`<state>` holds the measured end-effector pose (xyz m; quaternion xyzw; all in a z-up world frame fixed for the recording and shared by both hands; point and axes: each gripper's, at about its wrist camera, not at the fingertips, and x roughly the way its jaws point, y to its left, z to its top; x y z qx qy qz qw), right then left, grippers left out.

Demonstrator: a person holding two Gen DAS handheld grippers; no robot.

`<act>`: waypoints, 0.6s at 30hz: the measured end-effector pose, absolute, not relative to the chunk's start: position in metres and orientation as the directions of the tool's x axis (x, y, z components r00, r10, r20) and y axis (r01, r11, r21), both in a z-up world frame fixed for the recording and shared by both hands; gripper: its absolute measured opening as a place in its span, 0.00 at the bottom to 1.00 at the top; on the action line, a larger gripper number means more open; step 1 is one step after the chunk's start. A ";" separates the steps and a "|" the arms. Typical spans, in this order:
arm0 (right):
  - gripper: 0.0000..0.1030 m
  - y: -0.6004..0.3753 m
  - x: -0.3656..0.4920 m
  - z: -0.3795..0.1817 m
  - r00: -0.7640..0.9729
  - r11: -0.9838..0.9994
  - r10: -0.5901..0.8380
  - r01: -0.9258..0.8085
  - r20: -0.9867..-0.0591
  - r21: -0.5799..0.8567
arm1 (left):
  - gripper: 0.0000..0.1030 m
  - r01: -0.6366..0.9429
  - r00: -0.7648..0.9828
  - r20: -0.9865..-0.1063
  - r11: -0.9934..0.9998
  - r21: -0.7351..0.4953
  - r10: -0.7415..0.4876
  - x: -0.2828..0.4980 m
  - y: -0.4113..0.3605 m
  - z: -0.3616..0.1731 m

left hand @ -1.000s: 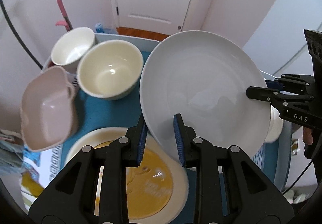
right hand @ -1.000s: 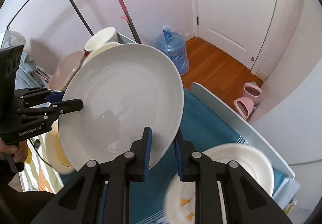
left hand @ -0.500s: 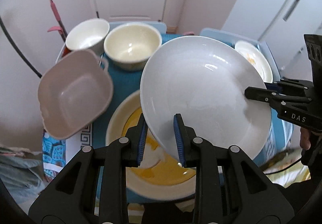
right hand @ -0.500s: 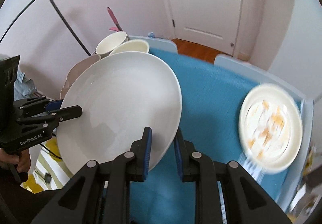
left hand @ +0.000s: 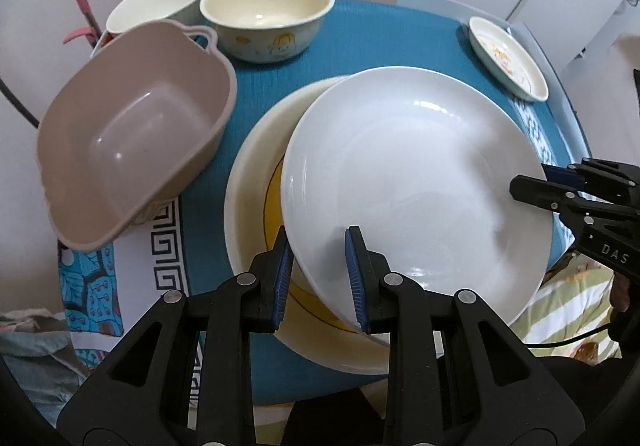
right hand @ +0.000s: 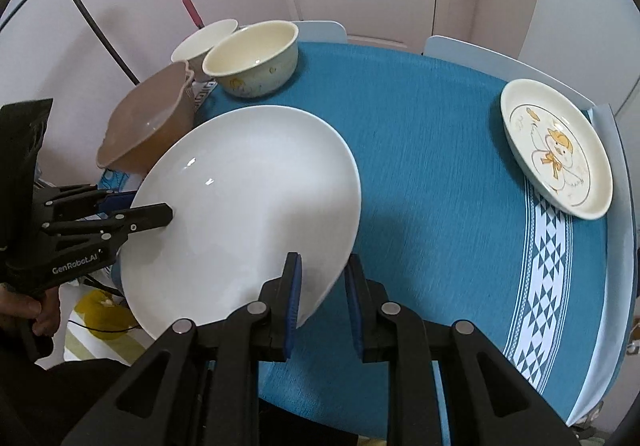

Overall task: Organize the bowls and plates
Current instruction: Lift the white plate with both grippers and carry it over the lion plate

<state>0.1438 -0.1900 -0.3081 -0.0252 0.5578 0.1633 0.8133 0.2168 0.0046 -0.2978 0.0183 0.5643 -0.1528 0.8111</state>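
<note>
Black plastic left gripper (left hand: pixel 318 274) wearing ribbed blue pads, silver screws showing, right gripper (right hand: pixel 320 296) matching, white "GenRobot.AI" and "DAS" lettering showing, black cable trailing

left gripper (left hand: pixel 319 274) clamped on near rim of white plate (left hand: pixel 416 189); right gripper (left hand: pixel 536 185) grips its right rim | plate tilted over yellow-centred plate (left hand: pixel 256 181) | tan basin (left hand: pixel 132 133) left; cream bowl (left hand: pixel 267 11) behind

A: Any lettering to read here?
B: Two bits, both white on black. In the left wrist view, "DAS" stands on the body of the right tongs (left hand: pixel 532 185).
A: And the other?
B: In the right wrist view, "GenRobot.AI" on the body of the left tongs (right hand: pixel 160 211).
A: Anything on the dishes?
B: Only drawings, no words.
</note>
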 end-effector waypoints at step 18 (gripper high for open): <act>0.20 -0.182 0.131 -0.313 0.341 0.941 0.180 -0.333 -0.923 0.061 | 0.23 0.302 0.342 -0.938 0.952 0.052 -0.057 0.220 -0.013 -0.314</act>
